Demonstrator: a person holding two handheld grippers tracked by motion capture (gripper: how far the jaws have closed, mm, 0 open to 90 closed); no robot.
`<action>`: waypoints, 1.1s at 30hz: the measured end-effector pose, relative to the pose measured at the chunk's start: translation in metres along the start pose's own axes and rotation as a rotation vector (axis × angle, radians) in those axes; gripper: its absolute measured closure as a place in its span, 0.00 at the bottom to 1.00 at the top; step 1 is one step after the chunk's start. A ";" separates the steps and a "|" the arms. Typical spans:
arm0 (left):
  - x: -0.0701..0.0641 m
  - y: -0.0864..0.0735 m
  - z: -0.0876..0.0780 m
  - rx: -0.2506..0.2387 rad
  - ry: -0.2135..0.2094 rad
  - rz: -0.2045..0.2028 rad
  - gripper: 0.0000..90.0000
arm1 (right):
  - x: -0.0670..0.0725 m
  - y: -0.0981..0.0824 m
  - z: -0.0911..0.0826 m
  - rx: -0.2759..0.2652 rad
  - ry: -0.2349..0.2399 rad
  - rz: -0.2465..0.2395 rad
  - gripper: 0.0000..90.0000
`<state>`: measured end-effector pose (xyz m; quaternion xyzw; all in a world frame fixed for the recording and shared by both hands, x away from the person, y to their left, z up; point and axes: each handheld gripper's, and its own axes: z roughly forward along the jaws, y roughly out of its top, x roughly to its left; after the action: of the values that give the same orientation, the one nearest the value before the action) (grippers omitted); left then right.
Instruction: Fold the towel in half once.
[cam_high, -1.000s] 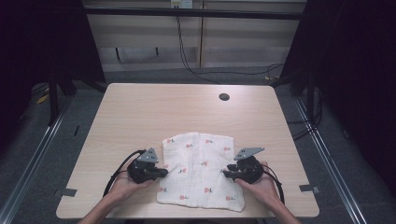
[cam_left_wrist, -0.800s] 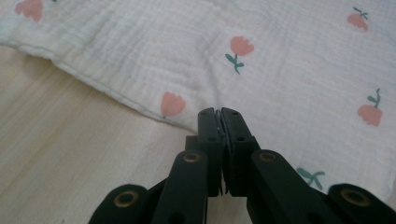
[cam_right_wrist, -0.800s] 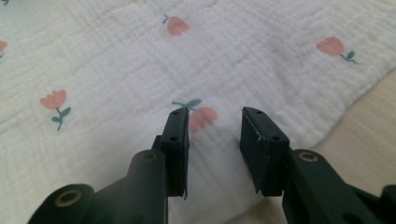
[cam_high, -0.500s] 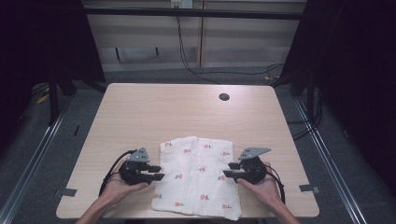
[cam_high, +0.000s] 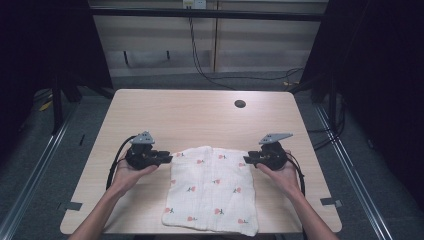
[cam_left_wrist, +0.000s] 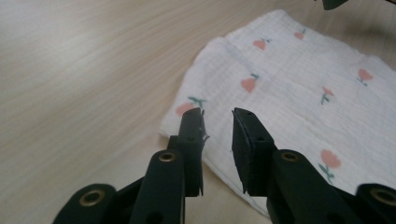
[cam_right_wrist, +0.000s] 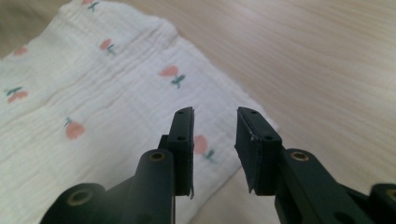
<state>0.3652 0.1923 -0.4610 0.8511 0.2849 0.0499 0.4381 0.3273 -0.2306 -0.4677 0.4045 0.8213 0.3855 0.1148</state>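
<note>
A white muslin cloth (cam_high: 212, 190) printed with small red flowers lies flat on the wooden table (cam_high: 200, 115), reaching to its near edge. My left gripper (cam_high: 167, 158) rests just off the cloth's far left corner and points right. Its jaws have just been closing, but they stand apart with nothing between them. In the left gripper view the left gripper (cam_left_wrist: 217, 116) hovers over the cloth's edge (cam_left_wrist: 289, 88). My right gripper (cam_high: 247, 161) mirrors it at the far right corner, jaws also just closing with nothing between them. Below the right gripper (cam_right_wrist: 215, 114) lies the cloth's corner (cam_right_wrist: 107, 107).
A small dark round hole (cam_high: 240, 104) sits in the tabletop near the far edge. Bare wood stretches beyond the cloth and to both sides. Cables trail from each gripper back along the person's forearms.
Both grippers have left the cloth's side edges, drawn outward and moved toward its far corners. The cloth has slid toward the near edge and lies spread flatter.
</note>
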 end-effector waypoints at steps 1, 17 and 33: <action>0.006 0.003 0.004 -0.007 0.004 -0.011 0.84 | -0.009 0.003 0.005 -0.006 -0.013 0.009 0.76; 0.024 -0.003 0.044 0.045 0.020 -0.086 0.68 | -0.031 0.002 0.040 0.031 -0.058 0.032 0.69; 0.016 -0.003 0.059 0.093 0.017 -0.020 0.80 | -0.024 0.000 0.047 0.050 -0.053 -0.007 0.89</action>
<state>0.3970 0.1602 -0.5021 0.8672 0.2990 0.0395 0.3963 0.3664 -0.2230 -0.5029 0.4145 0.8288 0.3534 0.1278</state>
